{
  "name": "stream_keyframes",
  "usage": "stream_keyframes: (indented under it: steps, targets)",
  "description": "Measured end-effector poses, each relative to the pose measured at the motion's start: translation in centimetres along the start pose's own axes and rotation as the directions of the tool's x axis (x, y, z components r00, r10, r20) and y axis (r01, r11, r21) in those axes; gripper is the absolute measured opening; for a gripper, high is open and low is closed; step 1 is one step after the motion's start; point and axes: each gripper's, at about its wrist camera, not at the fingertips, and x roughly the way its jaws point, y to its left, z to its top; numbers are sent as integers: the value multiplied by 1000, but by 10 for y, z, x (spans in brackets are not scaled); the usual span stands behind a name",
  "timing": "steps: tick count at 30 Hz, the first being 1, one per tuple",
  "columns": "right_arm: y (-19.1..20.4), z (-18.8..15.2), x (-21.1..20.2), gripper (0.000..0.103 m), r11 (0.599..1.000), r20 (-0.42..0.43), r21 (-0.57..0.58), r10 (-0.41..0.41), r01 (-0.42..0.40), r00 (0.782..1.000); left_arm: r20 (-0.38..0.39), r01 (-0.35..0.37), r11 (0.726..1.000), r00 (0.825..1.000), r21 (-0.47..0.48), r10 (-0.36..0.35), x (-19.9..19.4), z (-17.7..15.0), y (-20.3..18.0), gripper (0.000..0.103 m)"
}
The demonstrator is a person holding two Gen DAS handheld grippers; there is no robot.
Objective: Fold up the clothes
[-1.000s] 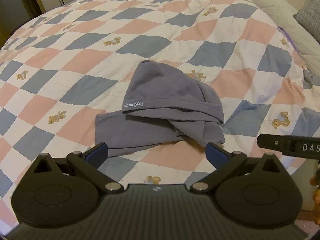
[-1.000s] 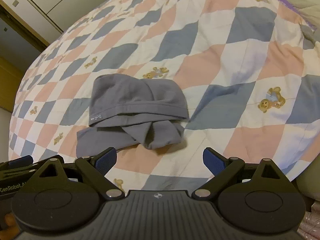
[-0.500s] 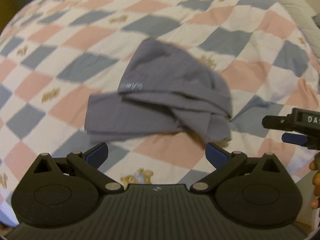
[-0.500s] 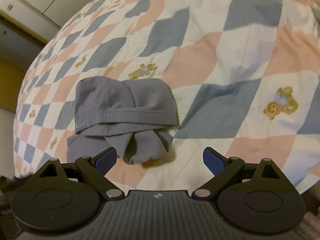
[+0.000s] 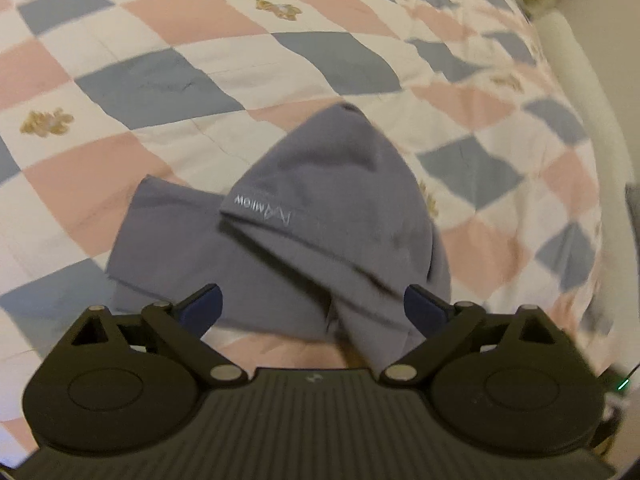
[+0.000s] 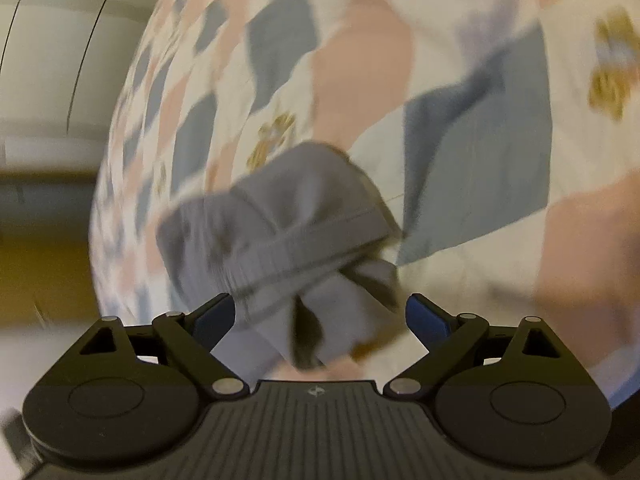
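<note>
A grey garment point(image 5: 320, 236) is seen lying bunched on the checked quilt point(image 5: 160, 80), just ahead of both tools, one layer thrown across another and a loose flap hanging toward the near edge. Whether this heap is a rough fold to be tidied or a crumple to be opened out cannot be settled, so a grip is best judged by the cloth: a single edge or corner should be pinched rather than the stacked layers, and it should be drawn low over the quilt so that the rest is not dragged. The left gripper point(image 5: 312, 308) is held wide open, its blue pads to either side of the near hem, nothing gripped. The right gripper point(image 6: 320, 316) is likewise spread wide and empty, the flap lying between its fingers; contact cannot be told through the blur.
</note>
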Motion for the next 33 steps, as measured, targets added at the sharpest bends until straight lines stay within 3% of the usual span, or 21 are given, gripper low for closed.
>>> stream_keyframes:
  steps: [3,8,14,16,17,18,23,27,30,33]
  targets:
    - [-11,10,14,83,993,42,113,38,-42,998,-12,30,999,999,-34,-30,13,10,11,96]
    - [-28,14,37,78,969,82,240,32,-51,996,-28,79,993,996,-91,-82,33,27,30,96]
    - [-51,8,67,70,909,137,402,58,-109,989,-1,169,963,985,-208,-173,57,37,53,94]
    - [-59,6,74,63,882,172,449,75,-146,982,11,189,949,981,-252,-193,64,39,62,94]
    - [-61,6,76,47,874,191,457,85,-165,978,14,198,940,979,-278,-202,66,39,66,94]
    - [-62,6,76,36,870,209,458,94,-183,973,18,207,929,977,-305,-212,69,39,70,94]
    - [-42,17,53,30,920,295,323,126,-223,947,52,263,859,962,-439,-268,78,34,89,94]
    - [-20,32,32,29,923,349,239,207,-300,914,79,320,813,943,-486,-324,83,27,85,94]
    - [-10,45,18,29,923,397,203,228,-328,889,76,344,790,931,-508,-357,90,21,78,94]
    - [-12,64,5,29,931,451,201,188,-305,872,77,358,789,925,-499,-371,96,19,69,89]
